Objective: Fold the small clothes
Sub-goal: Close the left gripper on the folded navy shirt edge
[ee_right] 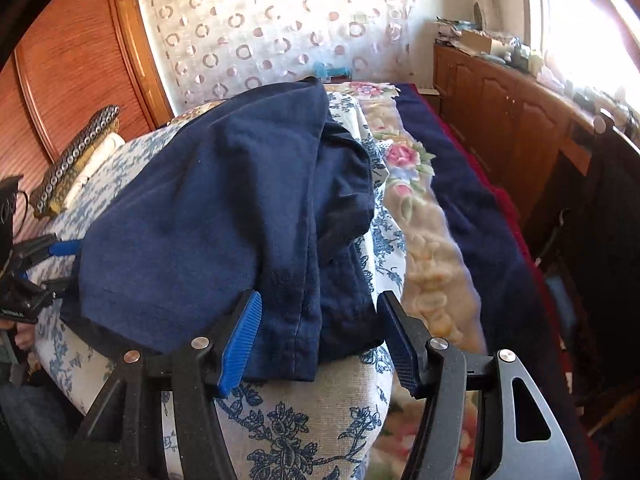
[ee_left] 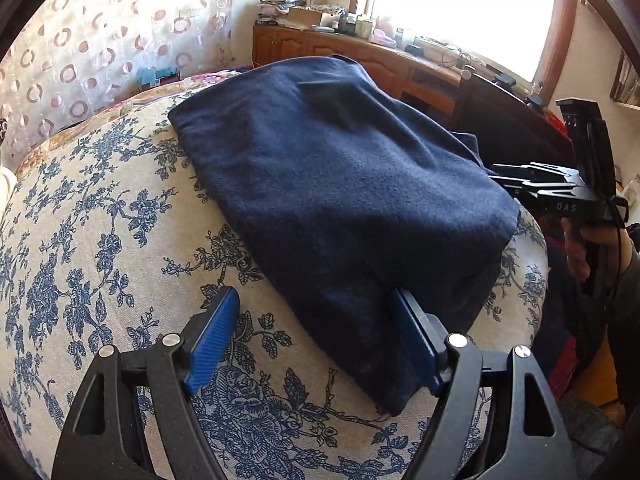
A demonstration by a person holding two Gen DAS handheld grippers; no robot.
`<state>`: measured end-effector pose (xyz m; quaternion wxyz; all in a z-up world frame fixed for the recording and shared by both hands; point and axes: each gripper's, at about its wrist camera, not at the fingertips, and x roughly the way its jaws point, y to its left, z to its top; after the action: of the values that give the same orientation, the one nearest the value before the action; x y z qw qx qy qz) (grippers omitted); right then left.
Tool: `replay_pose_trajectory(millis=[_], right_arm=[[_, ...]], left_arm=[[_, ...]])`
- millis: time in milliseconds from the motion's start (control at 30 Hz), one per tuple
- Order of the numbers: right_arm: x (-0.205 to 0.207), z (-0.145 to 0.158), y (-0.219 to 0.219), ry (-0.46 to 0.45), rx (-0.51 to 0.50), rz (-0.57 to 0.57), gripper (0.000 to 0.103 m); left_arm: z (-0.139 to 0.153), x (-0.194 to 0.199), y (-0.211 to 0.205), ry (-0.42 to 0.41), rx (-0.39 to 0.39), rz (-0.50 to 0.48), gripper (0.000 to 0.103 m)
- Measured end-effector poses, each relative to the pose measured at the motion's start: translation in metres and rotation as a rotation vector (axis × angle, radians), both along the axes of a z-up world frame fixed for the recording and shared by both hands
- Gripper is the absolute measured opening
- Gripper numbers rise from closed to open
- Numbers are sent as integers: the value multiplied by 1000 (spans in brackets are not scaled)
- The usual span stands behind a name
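Note:
A dark navy garment (ee_left: 340, 184) lies folded on a cushion with a blue floral print (ee_left: 100, 240). My left gripper (ee_left: 314, 300) is open, its fingers astride the garment's near corner, the right finger (ee_left: 416, 340) against the cloth. In the right wrist view the garment (ee_right: 224, 216) lies in overlapping layers on the cushion (ee_right: 312, 420). My right gripper (ee_right: 318, 304) is open with its fingers astride the garment's near edge. The right gripper also shows in the left wrist view (ee_left: 520, 178), at the garment's far right side.
A patterned curtain (ee_right: 280, 40) hangs behind. A wooden cabinet (ee_right: 500, 112) with clutter runs under the window on the right. A floral blanket (ee_right: 424, 208) and a dark blue cover (ee_right: 480, 208) lie to the right of the cushion. A wooden door (ee_right: 72, 60) stands at left.

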<state>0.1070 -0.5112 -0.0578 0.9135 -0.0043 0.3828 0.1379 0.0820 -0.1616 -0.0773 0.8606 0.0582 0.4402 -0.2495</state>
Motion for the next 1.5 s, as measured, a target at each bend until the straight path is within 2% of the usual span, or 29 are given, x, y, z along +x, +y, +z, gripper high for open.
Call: replay_pose_trajectory(millis=[100,167,300,333,367,400,500,567,667,867,967,1167,1300,1500], right_arm=[[-2,0,3,-13,-38,4,52],[-2,-2,6,-15,-46,9,47],[-2,-3,9,-2,-50,28,37],[-2,-2,9,5,-41,37,30],[-3,-2,10,11,-36,48,27],[-3,-1,10,12,-45,51,27],[-2,-1,9,22,-37,67,20],[-2,0,7,20,-32,69,11],[-7,7,3,-14,10,70,10],[-18,37,-12,-155,135,35,9],[-12,52,-11,-208,148,45,9],[35,86,-4,-284,160,74,9],[80,98,7,-304,141,78,9],[135,78,27,-246,111,87,9]], left_arm=[[1,-3,-1,-1,-5,-15,67],[2,-5,-2,5,-13,-28,55],[3,-12,-3,8,-15,-56,48],[3,-13,-3,9,-14,-62,47],[4,-14,-2,11,-17,-65,44],[4,-15,-1,16,-23,-67,42],[4,-16,0,30,-47,-76,32],[4,-15,1,33,-58,-75,25],[6,-14,5,37,-76,-66,15],[33,-11,15,-35,-158,-45,11],[52,-1,20,-79,-191,-28,10],[86,48,27,-158,-208,13,10],[87,93,37,-156,-196,74,10],[63,143,45,-93,-170,119,10]])
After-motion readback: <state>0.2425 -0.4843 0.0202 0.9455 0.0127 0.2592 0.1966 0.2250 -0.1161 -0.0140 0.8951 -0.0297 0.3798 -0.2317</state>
